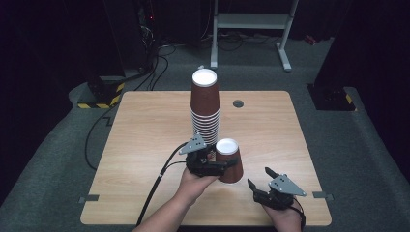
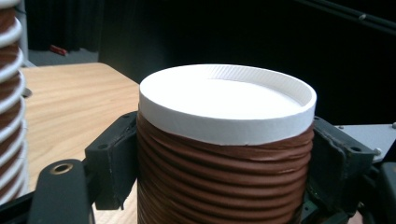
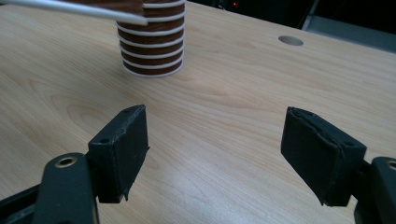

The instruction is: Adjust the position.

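Black claws (image 1: 227,164), grey triangular plates (image 1: 287,184)

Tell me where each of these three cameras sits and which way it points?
High view: above the person's side, looking forward and down on the table; forearms, left gripper, right gripper.
Left gripper view: on that gripper, its pads clamping the single cup.
Right gripper view: low, open jaws over bare wood.
Shared: the cup stack.

Light falls from overhead onto my desk (image 1: 145,145), bright against a nearly black room. My gripper views are soft up close; the cup's white base (image 2: 224,93) glares, washed out.
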A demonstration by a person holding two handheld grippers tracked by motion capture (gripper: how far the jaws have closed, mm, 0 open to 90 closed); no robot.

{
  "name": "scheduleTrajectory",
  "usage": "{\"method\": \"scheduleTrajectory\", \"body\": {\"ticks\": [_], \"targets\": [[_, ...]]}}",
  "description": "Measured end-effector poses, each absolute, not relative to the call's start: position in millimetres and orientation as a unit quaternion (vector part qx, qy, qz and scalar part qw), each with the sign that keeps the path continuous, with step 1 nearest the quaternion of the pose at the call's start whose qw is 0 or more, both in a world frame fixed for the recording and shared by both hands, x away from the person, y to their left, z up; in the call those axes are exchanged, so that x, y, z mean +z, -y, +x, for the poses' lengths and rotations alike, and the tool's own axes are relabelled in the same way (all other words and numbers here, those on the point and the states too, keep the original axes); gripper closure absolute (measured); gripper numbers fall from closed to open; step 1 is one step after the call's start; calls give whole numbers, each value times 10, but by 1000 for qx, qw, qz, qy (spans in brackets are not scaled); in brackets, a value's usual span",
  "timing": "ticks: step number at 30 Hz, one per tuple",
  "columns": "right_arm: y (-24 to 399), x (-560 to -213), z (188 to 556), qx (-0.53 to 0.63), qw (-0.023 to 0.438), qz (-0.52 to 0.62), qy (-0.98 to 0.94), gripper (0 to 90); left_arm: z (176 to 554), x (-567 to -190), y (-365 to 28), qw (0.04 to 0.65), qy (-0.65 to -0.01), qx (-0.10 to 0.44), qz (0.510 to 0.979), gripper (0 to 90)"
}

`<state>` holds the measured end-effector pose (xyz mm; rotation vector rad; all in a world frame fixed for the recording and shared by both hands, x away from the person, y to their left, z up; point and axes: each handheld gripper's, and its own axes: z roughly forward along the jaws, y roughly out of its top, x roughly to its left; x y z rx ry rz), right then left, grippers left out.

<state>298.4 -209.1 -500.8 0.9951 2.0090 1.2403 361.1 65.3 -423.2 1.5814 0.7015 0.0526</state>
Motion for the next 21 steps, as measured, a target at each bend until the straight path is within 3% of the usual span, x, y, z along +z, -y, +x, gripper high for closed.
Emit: {"method": "scheduleTrajectory", "body": {"ticks": [10,21], "targets": [[2062,-4937,2885,495,301,348,-737,276,3700,-4328,-535,646,-323,-40,690,211],[1967,-4939,2830,521,334,326,-715,344,3736,-4315,-544,658,-333,-74,671,211]]}}
